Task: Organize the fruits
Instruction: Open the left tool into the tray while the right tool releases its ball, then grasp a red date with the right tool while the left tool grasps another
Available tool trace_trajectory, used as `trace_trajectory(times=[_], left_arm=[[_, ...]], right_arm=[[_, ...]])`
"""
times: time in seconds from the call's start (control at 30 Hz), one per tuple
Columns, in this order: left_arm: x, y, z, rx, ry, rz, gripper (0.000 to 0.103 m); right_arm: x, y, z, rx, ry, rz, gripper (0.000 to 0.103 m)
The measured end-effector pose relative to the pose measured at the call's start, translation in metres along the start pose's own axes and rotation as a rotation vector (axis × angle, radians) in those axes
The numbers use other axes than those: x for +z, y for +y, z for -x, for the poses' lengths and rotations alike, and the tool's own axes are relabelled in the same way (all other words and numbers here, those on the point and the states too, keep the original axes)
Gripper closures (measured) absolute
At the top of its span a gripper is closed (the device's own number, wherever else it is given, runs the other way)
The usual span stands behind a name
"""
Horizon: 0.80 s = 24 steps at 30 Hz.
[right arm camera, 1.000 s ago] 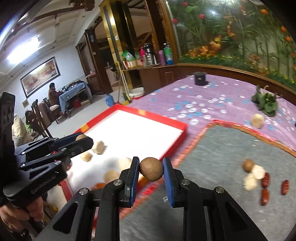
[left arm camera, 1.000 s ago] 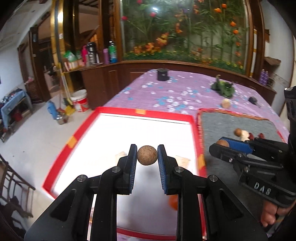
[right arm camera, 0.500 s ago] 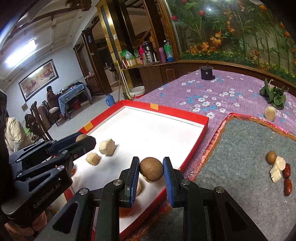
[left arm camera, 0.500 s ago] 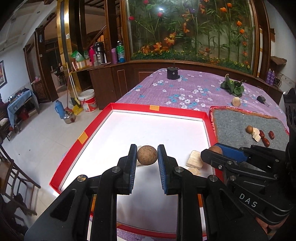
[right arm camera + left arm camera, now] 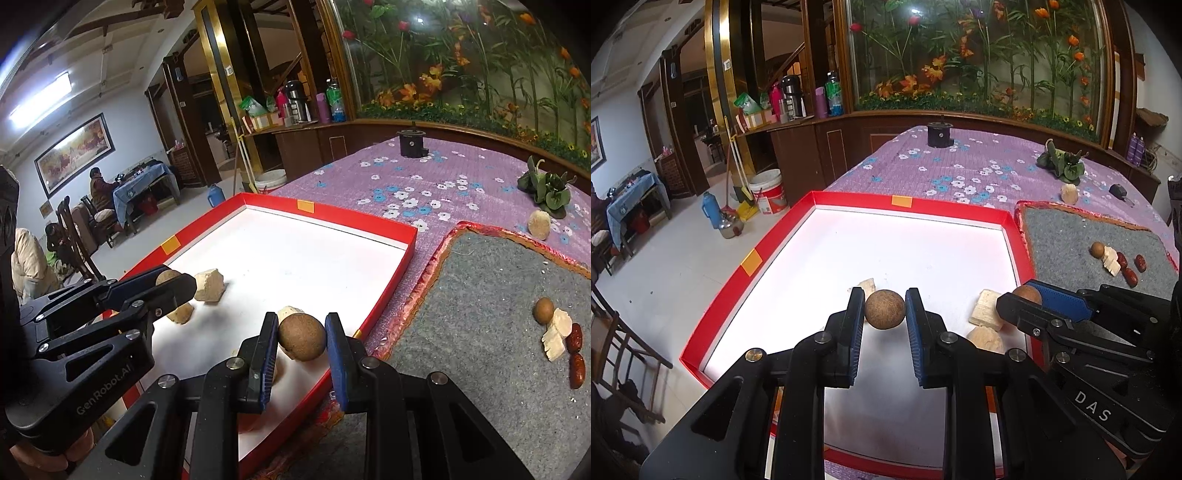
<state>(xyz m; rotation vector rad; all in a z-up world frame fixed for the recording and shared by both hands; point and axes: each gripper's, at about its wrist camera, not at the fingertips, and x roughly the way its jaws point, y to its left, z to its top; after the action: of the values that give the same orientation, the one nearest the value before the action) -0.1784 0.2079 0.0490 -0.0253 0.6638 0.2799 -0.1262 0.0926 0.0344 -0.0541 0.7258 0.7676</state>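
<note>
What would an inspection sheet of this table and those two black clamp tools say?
Surface: purple flowered tablecloth, bearing a red-rimmed white tray and a grey felt mat.
Job's things: pale chunks in the tray; small brown ball, pale slices and red dates on the mat.
Clutter: black cylinder, green leafy item, pale lump.
Grippers: left gripper and right gripper each clamp a round brown fruit above the tray.
Cables: nothing seen.
Surroundings: flower display, wooden cabinets, seated people.
</note>
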Motion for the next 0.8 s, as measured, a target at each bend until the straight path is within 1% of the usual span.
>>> trace_trajectory(times=[0.2,0.27,0.3,0.33,0.37,0.43,0.47,0.63,0.8], left_arm=[[-0.002,0.000,-0.005,0.015,0.024,0.010,0.081],[-0.002,0.001,-0.007,0.024,0.039,0.015,0.079],[-0.003,0.001,-0.008,0.024,0.045,0.017,0.076],[-0.004,0.002,-0.009,0.025,0.052,0.019,0.070],[-0.005,0.003,-0.010,0.028,0.055,0.021,0.067],[-0.005,0.006,-0.009,0.042,0.053,0.037,0.051],[-0.005,0.008,-0.008,0.047,0.050,0.043,0.048],[-0.004,0.011,-0.005,0.061,0.048,0.051,0.047],[-0.003,0.000,0.000,0.041,0.041,0.023,0.047]], right_arm=[[-0.001,0.005,-0.004,-0.008,0.029,0.031,0.077],[-0.001,0.008,-0.005,-0.004,0.039,0.046,0.071],[-0.002,0.009,-0.005,0.000,0.041,0.052,0.068],[-0.002,0.009,-0.004,0.005,0.039,0.056,0.065],[-0.002,0.010,-0.003,0.009,0.035,0.057,0.063],[-0.002,0.007,-0.001,0.023,0.029,0.051,0.063],[-0.002,0.005,0.000,0.032,0.026,0.041,0.063],[-0.001,-0.015,0.010,0.073,0.000,-0.069,0.062],[-0.005,-0.043,0.023,0.052,-0.003,-0.153,0.061]])
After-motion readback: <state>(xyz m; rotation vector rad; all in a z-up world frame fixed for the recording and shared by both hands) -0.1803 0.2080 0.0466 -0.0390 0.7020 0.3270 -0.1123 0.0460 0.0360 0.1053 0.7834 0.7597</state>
